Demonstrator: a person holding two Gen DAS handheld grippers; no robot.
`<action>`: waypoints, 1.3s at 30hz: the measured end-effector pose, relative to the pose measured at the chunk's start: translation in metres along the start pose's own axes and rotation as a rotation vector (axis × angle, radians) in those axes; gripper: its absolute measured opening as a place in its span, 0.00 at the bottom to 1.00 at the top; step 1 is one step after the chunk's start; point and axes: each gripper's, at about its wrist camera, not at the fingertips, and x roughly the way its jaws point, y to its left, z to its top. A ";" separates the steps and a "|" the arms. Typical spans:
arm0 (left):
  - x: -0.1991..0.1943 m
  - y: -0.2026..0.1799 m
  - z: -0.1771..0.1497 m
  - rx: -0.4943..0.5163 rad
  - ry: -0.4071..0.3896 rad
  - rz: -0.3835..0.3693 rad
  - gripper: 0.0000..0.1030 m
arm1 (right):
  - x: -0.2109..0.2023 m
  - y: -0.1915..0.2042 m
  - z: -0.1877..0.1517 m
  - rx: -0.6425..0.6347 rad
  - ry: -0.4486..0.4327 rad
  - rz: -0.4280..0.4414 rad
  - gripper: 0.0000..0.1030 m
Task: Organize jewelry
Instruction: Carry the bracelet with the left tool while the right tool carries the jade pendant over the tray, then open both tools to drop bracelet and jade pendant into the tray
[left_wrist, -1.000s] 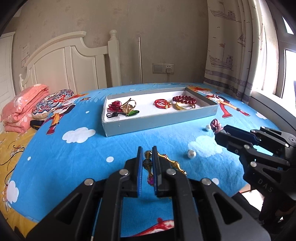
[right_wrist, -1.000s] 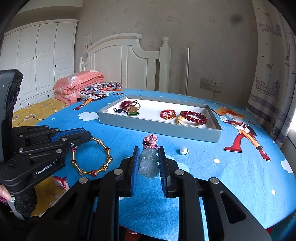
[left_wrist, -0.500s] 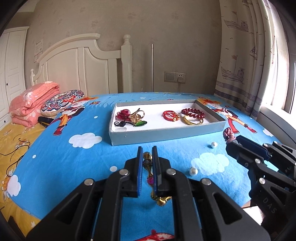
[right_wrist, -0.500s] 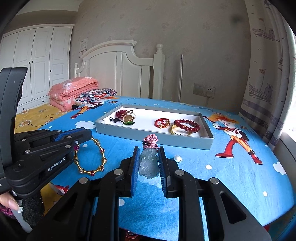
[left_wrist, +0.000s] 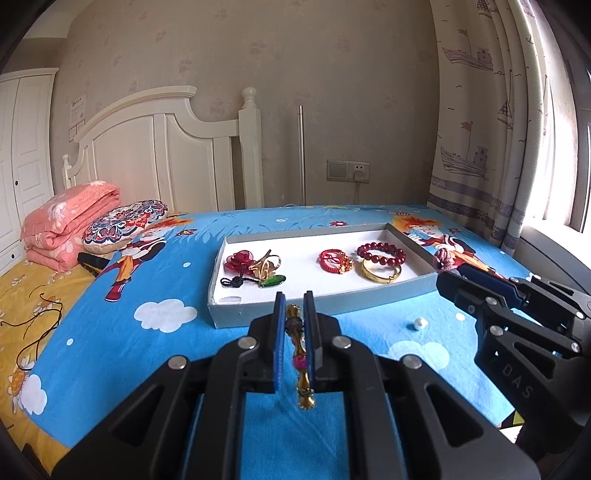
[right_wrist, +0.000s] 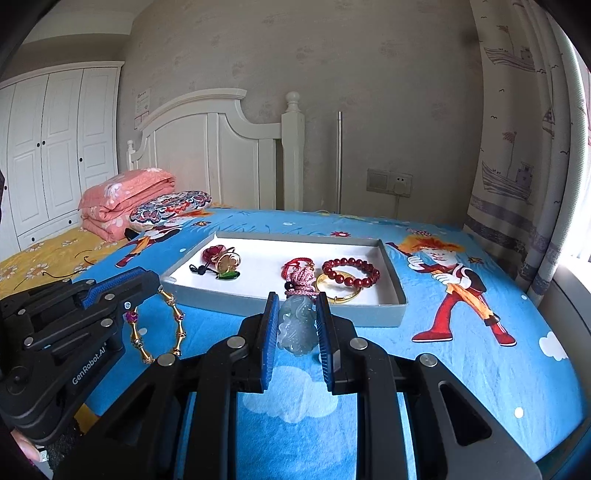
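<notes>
Bracelet (left_wrist: 300, 354), gold links with pink beads, pinched in left tongs (left_wrist: 294, 328) and hanging above bed (left_wrist: 122, 325); a second ago it lay lower, partly on the sheet. Pendant (right_wrist: 297, 325), pale jade on pink cord, clamped in right tongs (right_wrist: 295, 332). Both now nearer tray (left_wrist: 314, 301) holding bangle (left_wrist: 382, 272) and red beads (left_wrist: 380, 253). Pearl (left_wrist: 419, 324) loose on bed.

A gold link bracelet (right_wrist: 159, 325) with pink beads hangs clamped in the left tongs (left_wrist: 294, 334). A pale jade pendant (right_wrist: 297, 326) with a red knotted cord sits pinched in the right tongs (right_wrist: 295, 332). A pearl (left_wrist: 419, 324) lies on the bed near the grey tray (left_wrist: 317, 301), which holds more bracelets.
</notes>
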 end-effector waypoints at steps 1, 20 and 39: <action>0.001 0.001 0.004 -0.001 -0.005 0.002 0.09 | 0.003 -0.001 0.004 -0.001 -0.004 -0.003 0.19; 0.084 0.008 0.085 -0.027 -0.010 0.102 0.09 | 0.100 -0.031 0.068 0.064 0.055 -0.054 0.19; 0.168 0.031 0.081 -0.138 0.160 0.124 0.60 | 0.184 -0.038 0.071 0.091 0.228 -0.075 0.66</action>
